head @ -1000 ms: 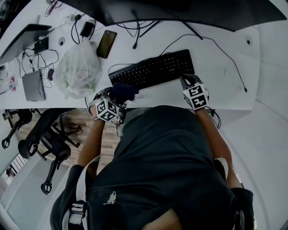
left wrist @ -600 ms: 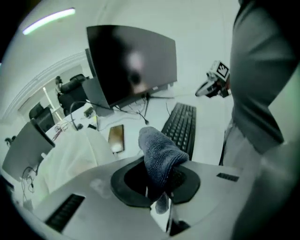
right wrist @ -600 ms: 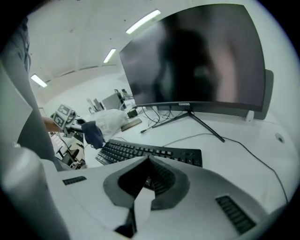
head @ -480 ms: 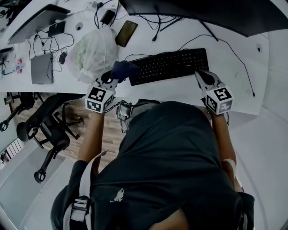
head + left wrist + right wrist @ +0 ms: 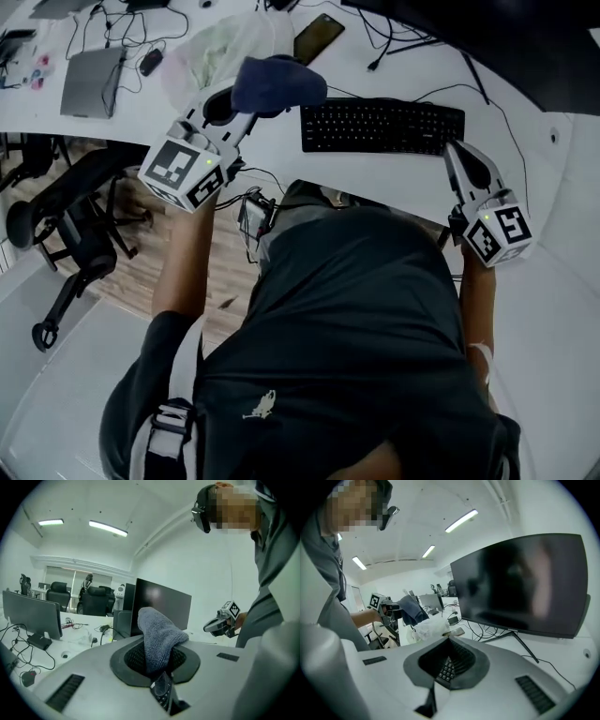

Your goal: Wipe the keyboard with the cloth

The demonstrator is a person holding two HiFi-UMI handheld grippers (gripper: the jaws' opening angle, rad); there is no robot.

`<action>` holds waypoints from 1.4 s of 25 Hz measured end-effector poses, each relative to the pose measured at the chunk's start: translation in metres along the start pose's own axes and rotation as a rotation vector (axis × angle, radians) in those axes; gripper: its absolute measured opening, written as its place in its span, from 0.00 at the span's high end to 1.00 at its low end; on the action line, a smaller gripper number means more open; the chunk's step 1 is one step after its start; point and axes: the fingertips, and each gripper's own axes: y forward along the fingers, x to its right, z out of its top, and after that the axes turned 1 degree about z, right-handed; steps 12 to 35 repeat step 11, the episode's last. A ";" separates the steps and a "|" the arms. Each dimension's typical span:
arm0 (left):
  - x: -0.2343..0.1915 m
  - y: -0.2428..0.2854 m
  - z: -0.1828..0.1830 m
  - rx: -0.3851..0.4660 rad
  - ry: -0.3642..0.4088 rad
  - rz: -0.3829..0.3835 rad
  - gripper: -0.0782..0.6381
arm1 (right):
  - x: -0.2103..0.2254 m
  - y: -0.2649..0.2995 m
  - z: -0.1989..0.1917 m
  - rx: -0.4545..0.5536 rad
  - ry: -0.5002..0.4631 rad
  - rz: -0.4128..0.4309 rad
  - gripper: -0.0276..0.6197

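My white desk (image 5: pixel 394 183) carries a black keyboard (image 5: pixel 382 127), which lies just beside my right fingers (image 5: pixel 461 161), on their left side. Beyond my left fingers (image 5: pixel 242 129) a crumpled plastic bag (image 5: pixel 220 47) lies on the desk, with a dark phone (image 5: pixel 318 37) near it and some black cables (image 5: pixel 380 49) behind the keyboard. Farther to the left of those fingers lies a flat grey device (image 5: pixel 92 80), maybe a closed laptop.
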 end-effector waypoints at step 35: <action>-0.038 -0.060 -0.022 0.075 -0.079 0.002 0.85 | -0.087 0.044 0.007 -0.028 -0.035 0.038 0.95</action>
